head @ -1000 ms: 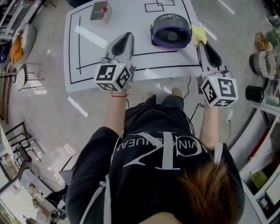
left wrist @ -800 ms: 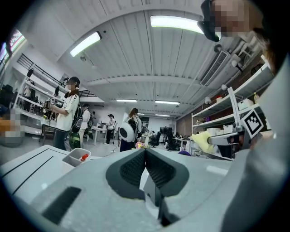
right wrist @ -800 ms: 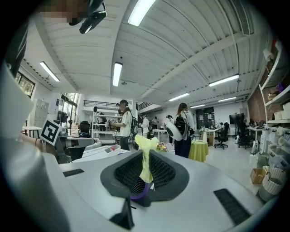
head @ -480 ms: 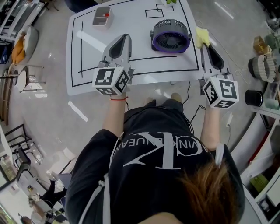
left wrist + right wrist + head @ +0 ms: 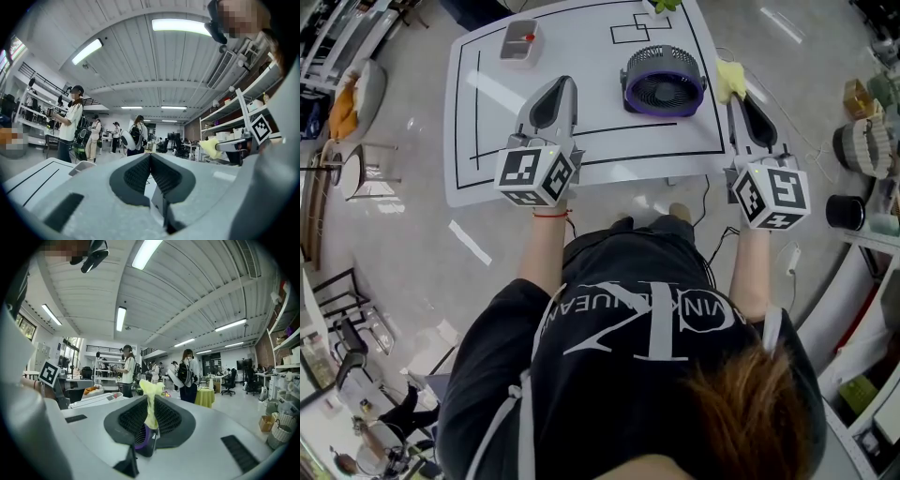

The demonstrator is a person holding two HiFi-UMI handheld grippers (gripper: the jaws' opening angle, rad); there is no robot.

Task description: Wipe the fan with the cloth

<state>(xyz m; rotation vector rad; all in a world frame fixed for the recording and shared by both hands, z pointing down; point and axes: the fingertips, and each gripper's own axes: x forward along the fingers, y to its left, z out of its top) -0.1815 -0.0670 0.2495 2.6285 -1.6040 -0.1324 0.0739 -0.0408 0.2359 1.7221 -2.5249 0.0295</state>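
Right gripper [image 5: 739, 97], jaws clamped on the yellow cloth [image 5: 730, 80], holds it just right of the fan [image 5: 664, 80] on the worktop [image 5: 581, 56], presumably poised to wipe; left gripper [image 5: 561, 86], jaws together and empty, waits left.

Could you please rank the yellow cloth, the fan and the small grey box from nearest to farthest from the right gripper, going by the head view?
1. The yellow cloth: pinched in the jaws of the right gripper, at the right edge of the table.
2. The fan: on the table, just left of those jaws.
3. The small grey box: far-left part of the table.
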